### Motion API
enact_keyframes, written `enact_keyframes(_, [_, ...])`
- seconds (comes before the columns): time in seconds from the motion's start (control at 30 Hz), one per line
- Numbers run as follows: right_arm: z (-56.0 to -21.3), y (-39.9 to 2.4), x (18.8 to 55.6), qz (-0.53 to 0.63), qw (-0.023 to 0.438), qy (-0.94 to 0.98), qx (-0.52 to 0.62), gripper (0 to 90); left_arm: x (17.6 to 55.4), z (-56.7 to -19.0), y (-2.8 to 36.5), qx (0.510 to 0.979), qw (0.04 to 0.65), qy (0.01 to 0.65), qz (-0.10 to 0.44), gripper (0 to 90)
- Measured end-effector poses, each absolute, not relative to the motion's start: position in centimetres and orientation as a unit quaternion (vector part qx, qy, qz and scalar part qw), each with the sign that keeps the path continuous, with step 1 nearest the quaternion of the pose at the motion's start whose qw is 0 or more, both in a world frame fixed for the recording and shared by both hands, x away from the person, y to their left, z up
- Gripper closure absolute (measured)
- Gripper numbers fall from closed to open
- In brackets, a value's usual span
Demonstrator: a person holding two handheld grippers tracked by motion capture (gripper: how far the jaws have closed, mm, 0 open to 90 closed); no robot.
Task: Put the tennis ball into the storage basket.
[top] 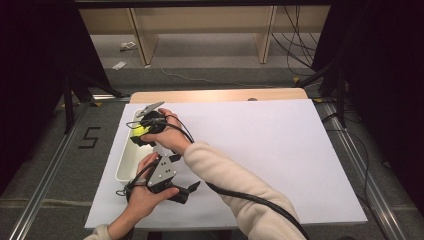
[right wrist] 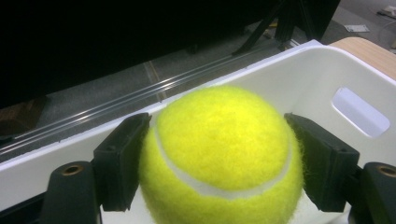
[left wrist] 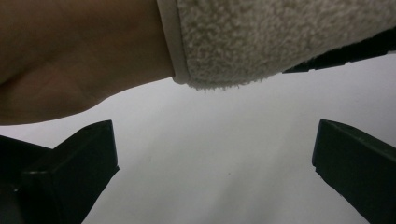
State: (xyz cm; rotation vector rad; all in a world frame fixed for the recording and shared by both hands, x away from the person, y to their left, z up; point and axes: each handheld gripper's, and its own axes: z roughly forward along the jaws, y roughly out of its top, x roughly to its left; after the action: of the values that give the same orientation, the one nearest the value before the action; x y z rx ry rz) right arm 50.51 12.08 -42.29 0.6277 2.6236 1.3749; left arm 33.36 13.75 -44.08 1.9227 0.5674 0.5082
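Filling the bottom of the right gripper view, our tennis ball sits clamped between the two black jaws of the right claw, one pad pressed to each side of its yellow felt, a white seam curving across its front. Just behind the ball rises the wall of the white bin, with a handle slot cut in its far end, so the ball is held over the bin's open inside.

From the high view we see the bin as a long white tub lying along the left edge of the white worktop. Our right claw is over the far half of the bin, the ball a yellow spot at its tip, and our cream sleeve crosses the worktop from the near edge toward the bin.

Our left claw rests just beside the bin's near end, on the worktop, a grey plate on top of it. In the left gripper view its jaws stand wide apart with nothing between them, bare worktop beneath, and the sleeve passes close above.
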Motion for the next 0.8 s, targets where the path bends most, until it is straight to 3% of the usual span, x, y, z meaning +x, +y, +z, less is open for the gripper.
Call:
enact_keyframes(0.4, [-42.4,12.19,50.42,0.453,0.056,0.865,0.21,25.3,33.35,-44.09,13.75,0.8,0.511,0.235,0.209,0.0])
enact_keyframes(0.8, [-41.84,11.83,50.26,0.445,0.076,0.87,0.196,18.4,33.34,-44.12,13.7,0.801,0.511,0.234,0.208,0.0])
